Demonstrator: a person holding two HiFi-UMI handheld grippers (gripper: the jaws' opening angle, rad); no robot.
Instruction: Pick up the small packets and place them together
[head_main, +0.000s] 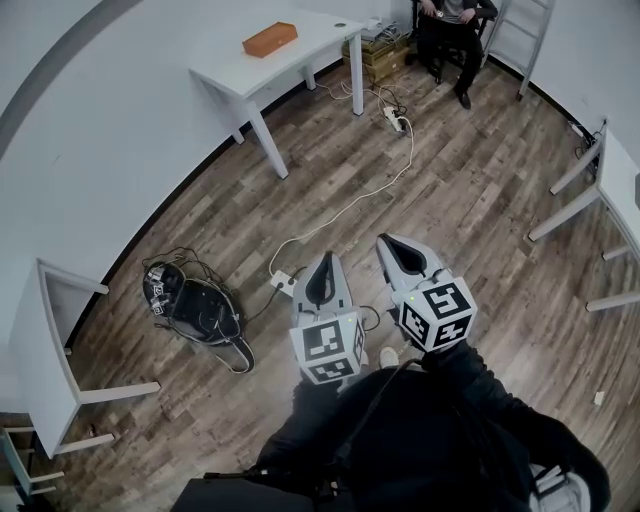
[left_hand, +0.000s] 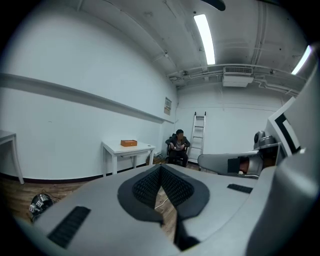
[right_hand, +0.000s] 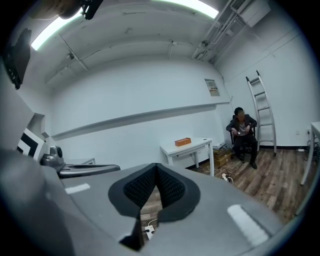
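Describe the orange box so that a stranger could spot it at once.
Look to the white wall at the far side, then to the white table beside it, near the seated person. The orange box lies alone on its top, the only orange thing in view.

— Where does the head camera sit?
— High above the brown wood-plank floor (head_main: 450, 200), facing steeply down, with the left gripper (head_main: 325, 265) and right gripper (head_main: 393, 247) close beneath it.
— And the gripper cameras?
— Each rides just behind its own jaws, looking almost level across the room. All three views share the distant white rectangular table (head_main: 325, 30) bearing a flat orange box (head_main: 270, 38).
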